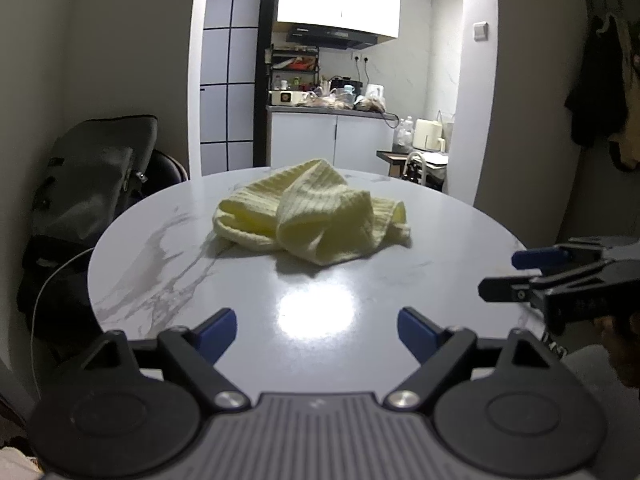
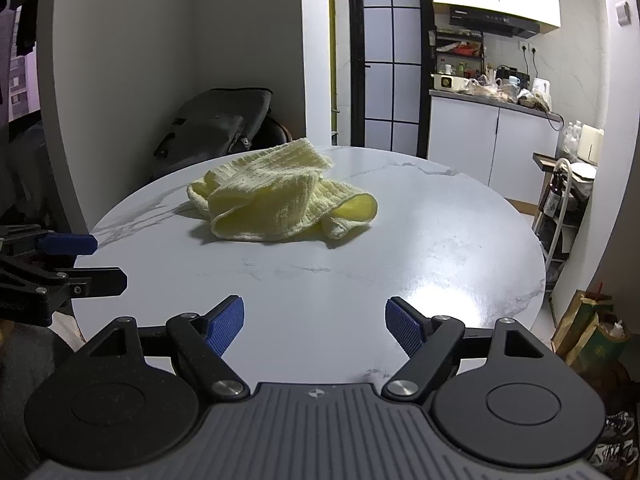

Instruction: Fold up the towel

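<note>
A pale yellow towel (image 1: 312, 214) lies crumpled in a heap on the far half of the round white marble table (image 1: 320, 304); it also shows in the right wrist view (image 2: 280, 204). My left gripper (image 1: 316, 332) is open and empty over the near table edge, well short of the towel. My right gripper (image 2: 315, 322) is open and empty, also over the near edge. Each gripper shows in the other's view: the right one (image 1: 516, 276) at the right, the left one (image 2: 102, 262) at the left.
A dark bag (image 1: 96, 184) rests on a chair beyond the table's left side. A kitchen counter (image 1: 332, 110) with clutter stands behind. A rack (image 2: 560, 200) and paper bags (image 2: 588, 332) stand on the floor to the right.
</note>
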Action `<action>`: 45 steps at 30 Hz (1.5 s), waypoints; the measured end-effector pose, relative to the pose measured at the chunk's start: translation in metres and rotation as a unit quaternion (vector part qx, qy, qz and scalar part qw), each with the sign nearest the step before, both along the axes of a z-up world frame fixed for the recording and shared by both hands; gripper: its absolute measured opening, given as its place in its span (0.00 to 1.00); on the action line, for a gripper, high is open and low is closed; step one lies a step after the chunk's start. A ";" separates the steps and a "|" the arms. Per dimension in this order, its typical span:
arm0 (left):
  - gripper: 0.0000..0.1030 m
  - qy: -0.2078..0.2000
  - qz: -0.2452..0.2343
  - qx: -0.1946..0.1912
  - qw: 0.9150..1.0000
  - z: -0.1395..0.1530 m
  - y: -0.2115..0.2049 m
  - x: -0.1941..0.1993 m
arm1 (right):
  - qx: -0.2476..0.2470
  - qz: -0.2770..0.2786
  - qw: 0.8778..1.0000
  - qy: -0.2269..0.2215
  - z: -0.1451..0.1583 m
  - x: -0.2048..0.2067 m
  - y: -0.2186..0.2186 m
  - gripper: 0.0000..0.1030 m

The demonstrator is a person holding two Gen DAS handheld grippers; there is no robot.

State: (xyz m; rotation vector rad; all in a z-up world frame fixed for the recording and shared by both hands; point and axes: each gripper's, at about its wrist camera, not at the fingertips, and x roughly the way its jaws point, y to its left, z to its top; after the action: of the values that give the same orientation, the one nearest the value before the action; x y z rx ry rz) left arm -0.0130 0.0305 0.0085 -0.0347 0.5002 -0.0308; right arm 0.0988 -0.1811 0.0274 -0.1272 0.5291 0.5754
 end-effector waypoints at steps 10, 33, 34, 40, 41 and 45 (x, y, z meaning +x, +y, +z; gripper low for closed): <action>0.88 -0.011 0.034 -0.003 0.999 0.010 0.003 0.011 | 0.004 0.005 1.000 0.000 0.005 0.007 0.000 0.80; 0.68 0.002 0.019 -0.001 1.000 0.018 0.001 0.061 | -0.005 0.019 1.000 0.017 0.009 0.053 0.010 0.63; 0.65 0.003 0.017 0.000 1.000 0.018 -0.001 0.065 | -0.006 0.018 1.000 0.018 0.009 0.056 0.011 0.63; 0.64 0.008 0.028 0.015 0.999 0.011 -0.009 0.087 | -0.013 0.014 1.000 0.024 0.006 0.074 0.015 0.63; 0.64 0.014 0.040 0.015 0.999 0.008 -0.009 0.094 | -0.014 0.014 0.999 0.025 0.006 0.077 0.016 0.63; 0.64 0.020 0.042 0.014 0.999 0.005 -0.010 0.106 | -0.022 0.015 0.999 0.033 0.001 0.090 0.021 0.63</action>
State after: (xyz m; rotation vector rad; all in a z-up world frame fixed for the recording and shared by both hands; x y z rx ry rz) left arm 0.0927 0.0209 0.0132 -0.0299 0.5395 0.0593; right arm 0.1892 -0.1601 0.0282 -0.1588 0.6054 0.5992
